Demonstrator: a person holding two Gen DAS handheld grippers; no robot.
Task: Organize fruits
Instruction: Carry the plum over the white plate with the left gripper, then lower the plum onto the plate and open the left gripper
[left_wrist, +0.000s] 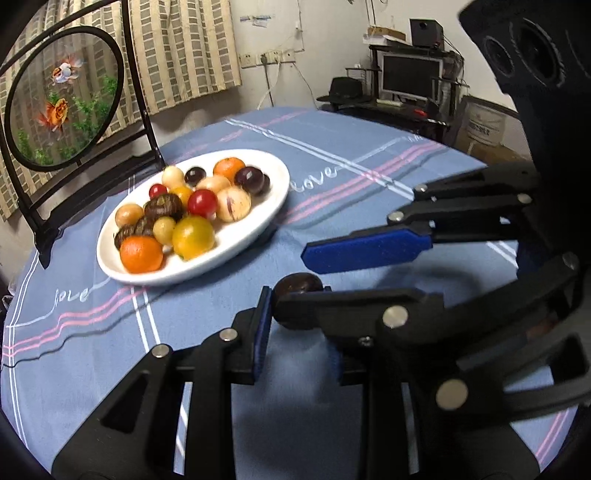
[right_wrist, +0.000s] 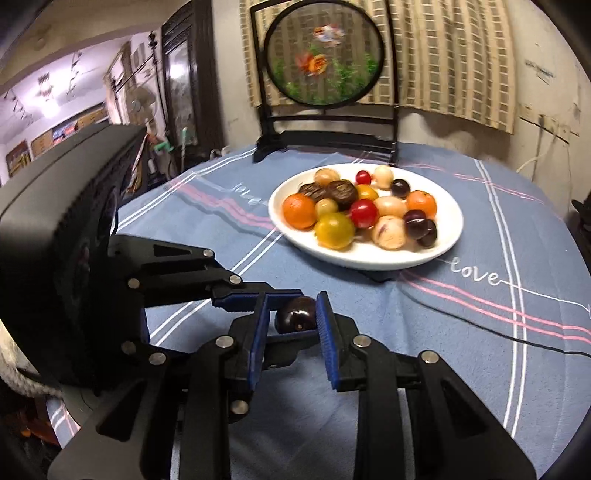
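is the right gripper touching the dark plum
Touching. In the right wrist view, the right gripper has its two blue pads pressed against both sides of the dark plum, holding it off the blue tablecloth.

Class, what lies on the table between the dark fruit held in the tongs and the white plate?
Only bare striped tablecloth separates the dark fruit from the plate; both wrist views show it.
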